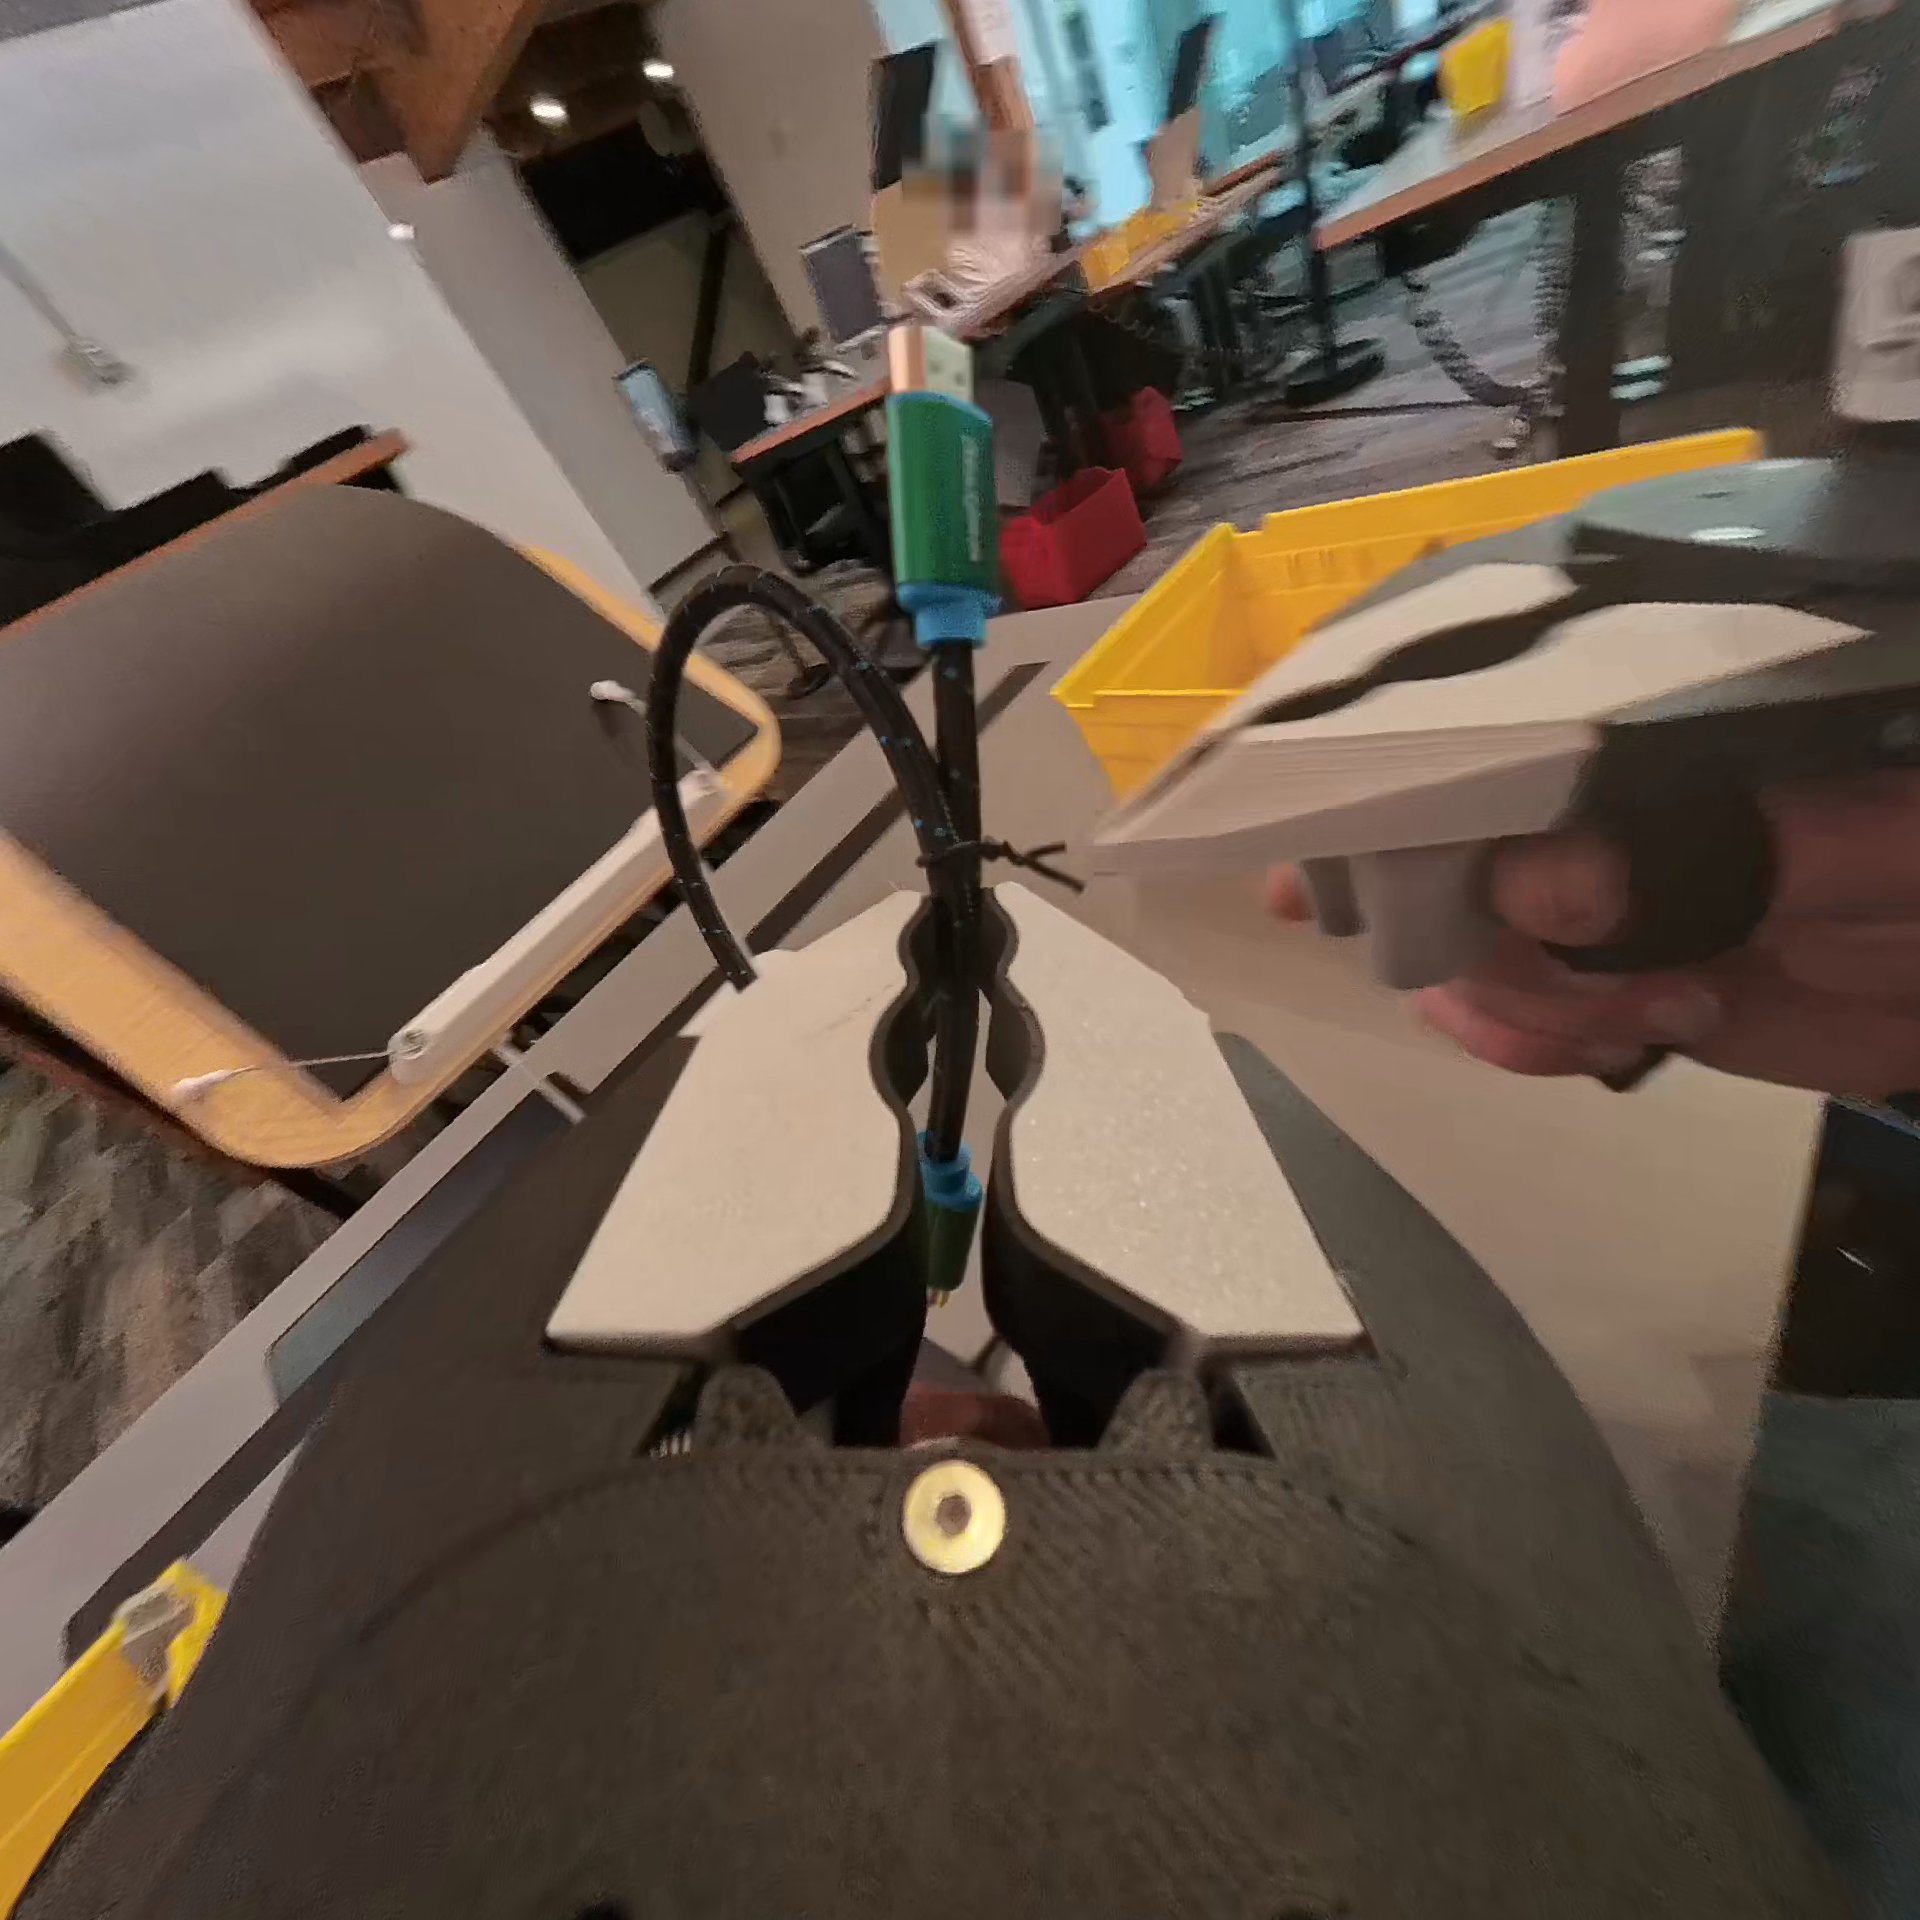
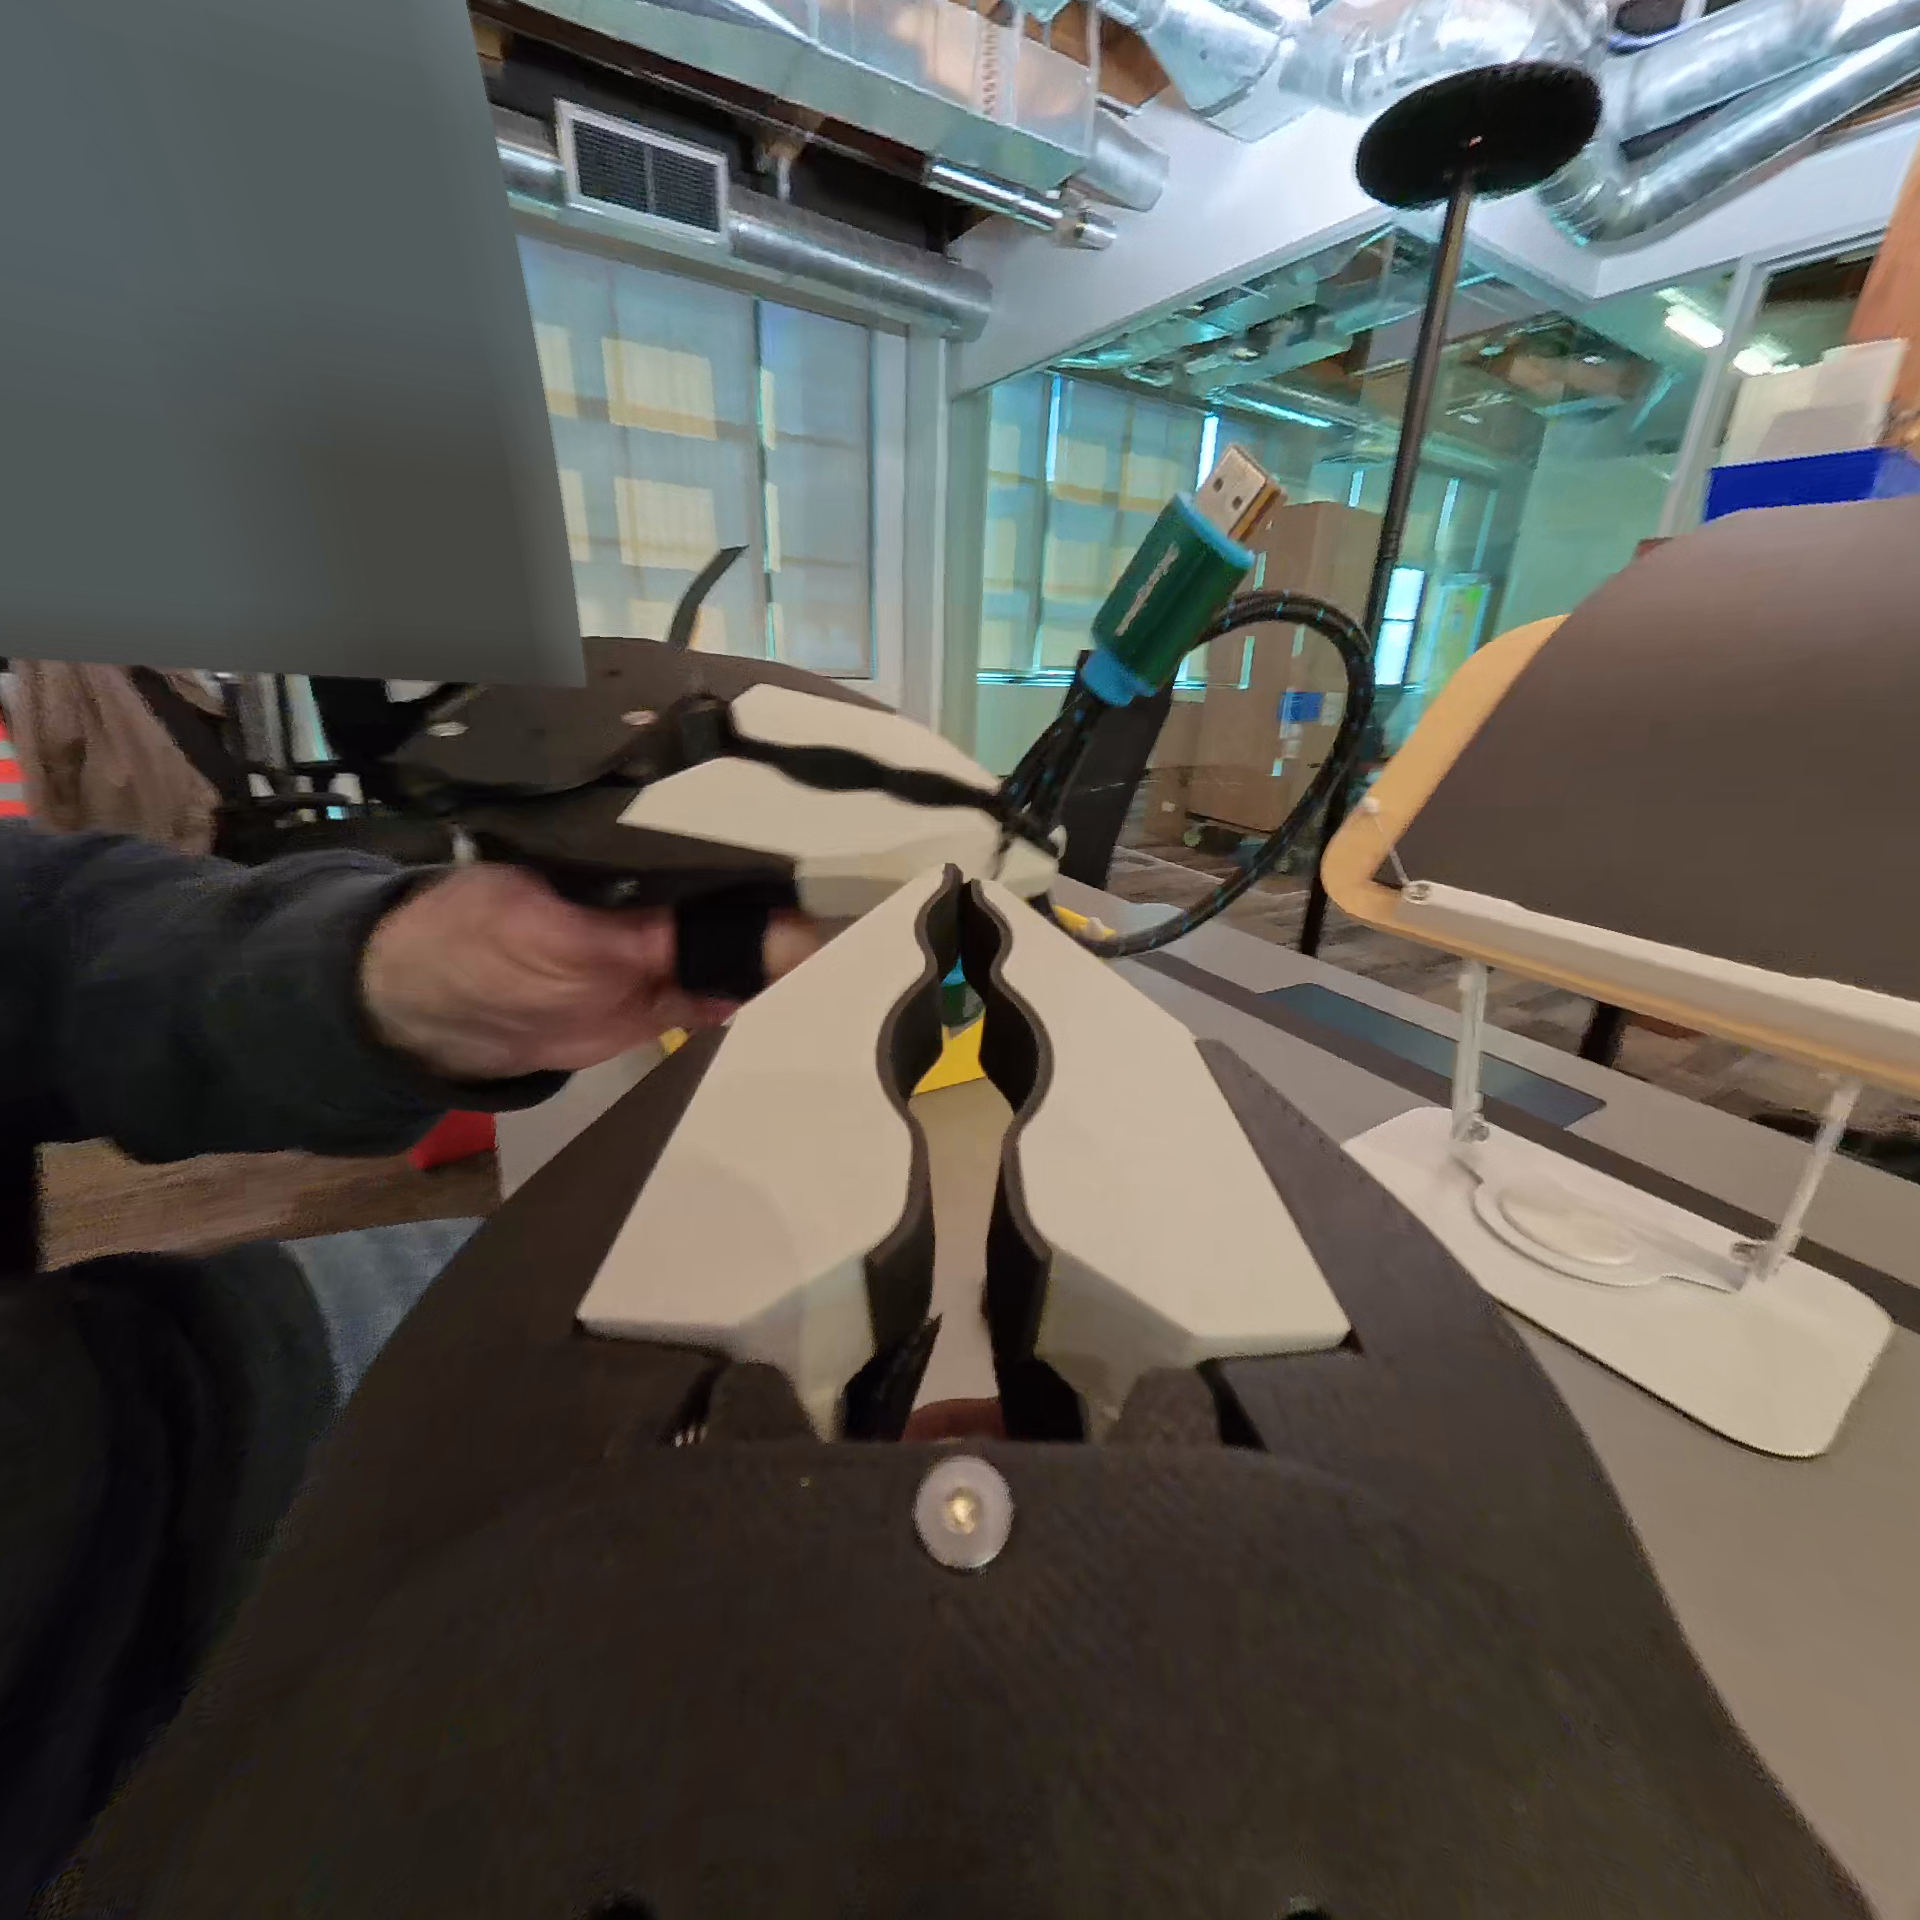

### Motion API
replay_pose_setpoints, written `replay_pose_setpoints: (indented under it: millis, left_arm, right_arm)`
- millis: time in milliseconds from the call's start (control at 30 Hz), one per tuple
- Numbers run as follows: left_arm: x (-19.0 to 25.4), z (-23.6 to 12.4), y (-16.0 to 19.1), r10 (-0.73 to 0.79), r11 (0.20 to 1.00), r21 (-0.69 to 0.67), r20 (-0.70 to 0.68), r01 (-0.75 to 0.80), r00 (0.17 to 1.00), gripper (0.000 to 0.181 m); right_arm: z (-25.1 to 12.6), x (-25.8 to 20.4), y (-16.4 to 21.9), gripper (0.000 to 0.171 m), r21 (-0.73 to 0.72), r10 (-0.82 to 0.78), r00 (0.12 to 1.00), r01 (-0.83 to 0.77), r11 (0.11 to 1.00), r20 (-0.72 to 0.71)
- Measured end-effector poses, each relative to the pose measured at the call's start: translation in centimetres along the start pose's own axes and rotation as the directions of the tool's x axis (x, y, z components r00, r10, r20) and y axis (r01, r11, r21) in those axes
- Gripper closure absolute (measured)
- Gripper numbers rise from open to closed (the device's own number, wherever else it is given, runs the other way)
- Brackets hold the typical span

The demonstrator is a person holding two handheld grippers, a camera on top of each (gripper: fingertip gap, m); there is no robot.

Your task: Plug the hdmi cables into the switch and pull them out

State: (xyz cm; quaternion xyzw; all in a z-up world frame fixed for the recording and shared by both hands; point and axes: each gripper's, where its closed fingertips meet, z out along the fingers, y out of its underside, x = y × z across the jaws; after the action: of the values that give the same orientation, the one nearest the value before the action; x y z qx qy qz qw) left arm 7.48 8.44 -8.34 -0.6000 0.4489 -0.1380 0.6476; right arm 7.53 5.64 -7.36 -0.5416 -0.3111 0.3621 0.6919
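Observation:
My left gripper (image 1: 956, 899) is shut on a black braided HDMI cable (image 1: 951, 748) that is looped and bound with a black twist tie (image 1: 1023, 860). One green plug with a blue collar (image 1: 940, 499) stands up beyond the fingertips. The cable's other green plug (image 1: 951, 1195) hangs between the fingers nearer the camera. My right gripper (image 1: 1101, 847) is shut, and its tips are right beside the twist tie. In the right wrist view, my right gripper (image 2: 961, 888) sits just under the left gripper (image 2: 1029, 831), which holds the cable (image 2: 1340, 727) with the green plug (image 2: 1164, 603) raised. No switch is in view.
A yellow bin (image 1: 1247, 623) stands on the grey table (image 1: 1351, 1195) behind the grippers. A dark panel with a wooden rim (image 2: 1621, 956) on a white stand (image 2: 1662, 1330) stands at the right. Another yellow bin (image 1: 62, 1714) is at the near left. Red bins (image 1: 1070, 530) are on the floor. My two grippers' fingertips are within a few centimetres of each other.

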Motion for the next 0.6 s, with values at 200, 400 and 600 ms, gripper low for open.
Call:
replay_pose_setpoints:
  millis: [200,400,600]
  left_arm:
    - [-1.4,-0.5,-0.7,0.066,0.998,0.017,0.049,-0.067,0.997,0.176]
    - [0.5,0.0,-0.2,-0.025,0.999,-0.030,-0.062,0.023,0.998,0.175]
    - [0.8,0.1,0.1,-0.093,0.993,-0.084,-0.122,0.083,0.988,0.176]
  right_arm:
    - [-0.3,0.6,-0.5,0.171,-0.013,-0.030,0.999,0.030,0.999,-0.042]
    - [0.3,0.2,-0.1,0.159,-0.164,-0.566,0.813,0.545,0.822,-0.135]
    - [0.1,0.5,0.1,0.162,-0.278,-0.834,0.547,0.792,0.543,-0.072]
